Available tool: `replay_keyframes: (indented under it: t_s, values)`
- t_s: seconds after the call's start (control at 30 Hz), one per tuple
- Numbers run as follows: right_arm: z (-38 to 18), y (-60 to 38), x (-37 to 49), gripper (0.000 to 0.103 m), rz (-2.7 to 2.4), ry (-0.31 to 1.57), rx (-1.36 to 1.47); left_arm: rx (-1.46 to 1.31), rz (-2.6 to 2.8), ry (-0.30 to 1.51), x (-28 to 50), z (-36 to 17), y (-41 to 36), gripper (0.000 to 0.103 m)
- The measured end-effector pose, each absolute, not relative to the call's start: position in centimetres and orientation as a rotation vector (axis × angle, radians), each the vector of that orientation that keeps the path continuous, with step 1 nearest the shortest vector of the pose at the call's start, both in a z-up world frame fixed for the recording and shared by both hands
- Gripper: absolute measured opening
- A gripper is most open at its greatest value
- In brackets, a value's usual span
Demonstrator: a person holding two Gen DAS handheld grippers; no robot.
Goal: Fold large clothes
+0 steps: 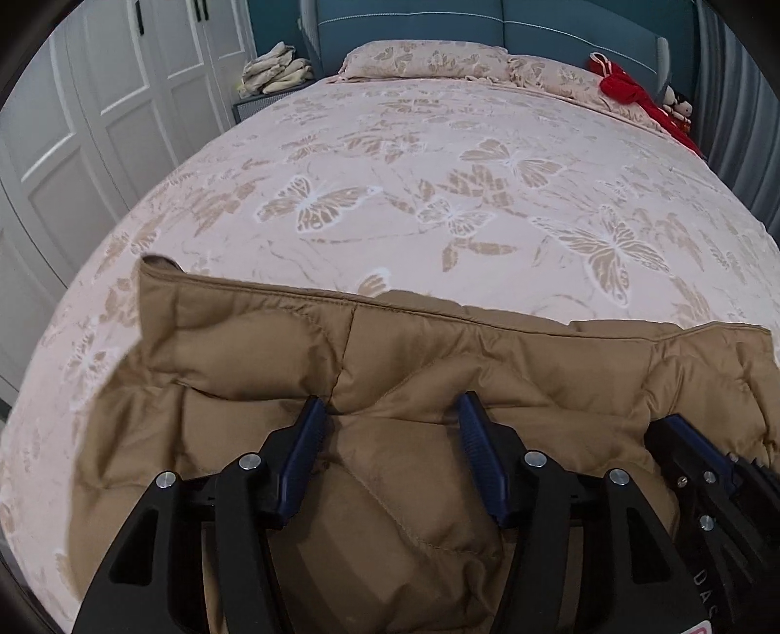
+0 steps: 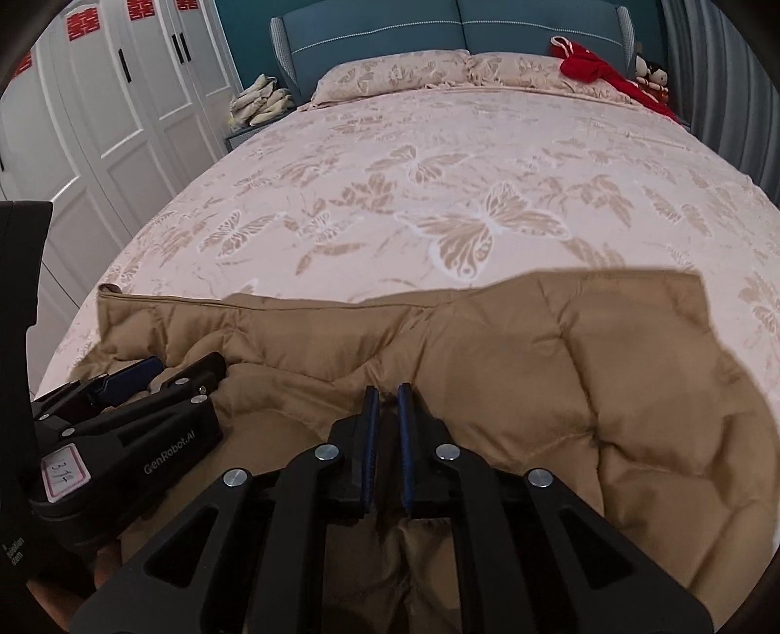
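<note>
Left wrist view shows your left gripper point(image 1: 390, 414) with its two blue pads spread wide. A fat bump of the tan puffy coat point(image 1: 414, 370) sits between them, and both pads touch the cloth. You can't tell from here if they are squeezing it hard or just resting on it.

Right wrist view shows your right gripper point(image 2: 388, 405) with its pads almost pressed together. A thin bit of the tan puffy coat point(image 2: 487, 351) is pinched in the narrow gap between them. Your left gripper point(image 2: 161, 370) shows at the left side of this view too, lying low on the coat, close beside your right one. In the left wrist view your right gripper point(image 1: 692, 448) peeks in at the right edge.

The coat lies at the near end of the bed point(image 1: 438, 185), spread from side to side. Its far edge runs in a fairly straight line with a seam along it. One corner sticks up a little at the far left. The coat looks lumpy and wrinkled near both grippers.

The bed has a pink cover with big butterflies. Two pillows point(image 2: 414, 73) in the same cloth lie at the far end, against a blue headboard point(image 2: 438, 29). Something red point(image 2: 599, 70) lies on the far right corner. White closet doors point(image 2: 122, 97) stand on the left.
</note>
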State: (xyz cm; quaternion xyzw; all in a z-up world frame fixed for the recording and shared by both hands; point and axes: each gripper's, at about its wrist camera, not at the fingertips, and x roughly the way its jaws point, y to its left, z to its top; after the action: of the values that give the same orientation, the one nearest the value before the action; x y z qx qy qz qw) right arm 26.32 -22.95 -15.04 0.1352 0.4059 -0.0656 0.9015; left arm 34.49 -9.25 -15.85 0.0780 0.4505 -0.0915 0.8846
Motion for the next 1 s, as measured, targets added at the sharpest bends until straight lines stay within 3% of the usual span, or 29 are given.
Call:
replay_keyframes:
  t_s: [1.0]
  values:
    - [-18.6, -22.6, 27.0, 0.004, -0.162, 0.768, 0.257, 0.251, -0.108, 0.786, 33.7, -19.1, -11.4, 0.058]
